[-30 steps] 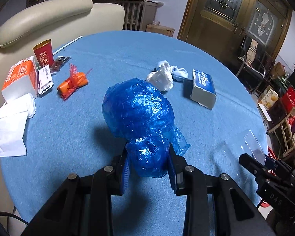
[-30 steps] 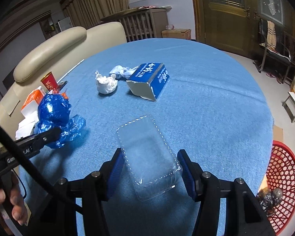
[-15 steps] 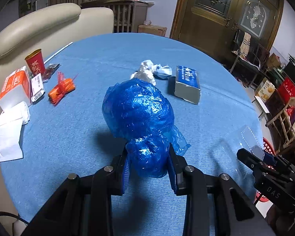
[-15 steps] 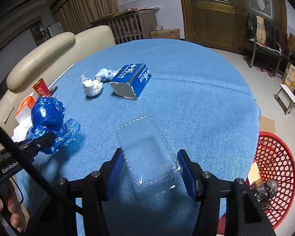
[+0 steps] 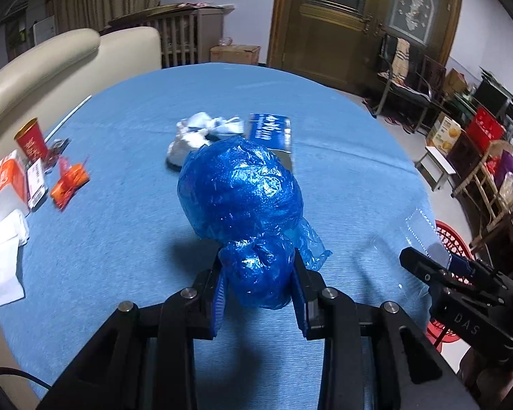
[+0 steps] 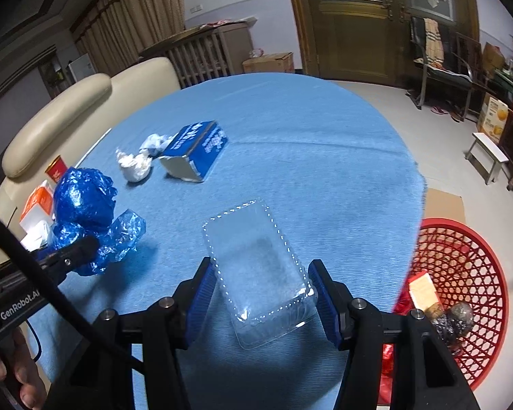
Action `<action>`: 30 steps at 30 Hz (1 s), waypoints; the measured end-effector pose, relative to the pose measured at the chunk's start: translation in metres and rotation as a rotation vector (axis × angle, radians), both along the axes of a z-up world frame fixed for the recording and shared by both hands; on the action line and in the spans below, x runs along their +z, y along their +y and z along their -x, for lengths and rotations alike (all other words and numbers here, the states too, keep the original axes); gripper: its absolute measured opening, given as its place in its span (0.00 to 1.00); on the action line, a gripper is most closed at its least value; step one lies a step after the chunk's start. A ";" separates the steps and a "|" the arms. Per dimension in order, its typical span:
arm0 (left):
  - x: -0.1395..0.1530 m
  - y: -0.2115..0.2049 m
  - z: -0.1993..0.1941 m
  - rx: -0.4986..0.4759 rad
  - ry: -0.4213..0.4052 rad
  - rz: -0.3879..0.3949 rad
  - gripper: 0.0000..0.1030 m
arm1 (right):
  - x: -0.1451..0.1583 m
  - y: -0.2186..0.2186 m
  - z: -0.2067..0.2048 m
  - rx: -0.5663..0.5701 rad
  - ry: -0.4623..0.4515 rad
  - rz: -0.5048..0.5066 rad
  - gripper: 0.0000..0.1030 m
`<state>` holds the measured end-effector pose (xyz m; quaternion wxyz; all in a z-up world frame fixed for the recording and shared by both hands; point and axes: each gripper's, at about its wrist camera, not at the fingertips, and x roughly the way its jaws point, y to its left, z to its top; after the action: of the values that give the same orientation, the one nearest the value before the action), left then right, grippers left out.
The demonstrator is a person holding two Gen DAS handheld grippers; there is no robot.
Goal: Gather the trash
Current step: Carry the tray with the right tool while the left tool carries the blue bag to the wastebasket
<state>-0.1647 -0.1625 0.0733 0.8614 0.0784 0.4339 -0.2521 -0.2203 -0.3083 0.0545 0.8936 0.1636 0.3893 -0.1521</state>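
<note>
My left gripper (image 5: 258, 273) is shut on the knotted end of a blue plastic bag (image 5: 239, 191) and holds it above the round blue table (image 5: 136, 130). The bag also shows in the right wrist view (image 6: 85, 201). My right gripper (image 6: 260, 290) is shut on a clear plastic clamshell container (image 6: 253, 259), held above the table near its right edge. A red mesh trash basket (image 6: 461, 273) stands on the floor to the right, with some trash inside.
On the table lie a blue carton (image 6: 198, 150), crumpled white tissue (image 6: 135, 167), an orange wrapper (image 5: 70, 184), a red cup (image 5: 30, 140), an orange tissue pack (image 5: 3, 181) and white napkins (image 5: 0, 259). A beige sofa (image 5: 51, 65) stands behind.
Both grippers have moved to the right with their loads. The red basket now shows more fully in the right wrist view. The table items have shifted left in both views.
</note>
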 end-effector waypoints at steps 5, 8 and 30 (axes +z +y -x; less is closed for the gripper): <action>0.001 -0.017 0.006 -0.030 -0.009 -0.029 0.34 | 0.004 -0.020 0.016 -0.045 -0.016 -0.011 0.57; 0.001 -0.027 0.010 -0.049 -0.010 -0.044 0.34 | 0.007 -0.032 0.026 -0.073 -0.027 -0.015 0.57; 0.000 -0.068 0.033 -0.159 -0.028 -0.075 0.34 | 0.006 -0.086 0.095 -0.233 -0.027 -0.028 0.57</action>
<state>-0.1980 -0.2310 0.0734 0.8411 0.1485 0.4232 -0.3022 -0.3150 -0.3942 0.0603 0.8727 0.2225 0.3574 -0.2473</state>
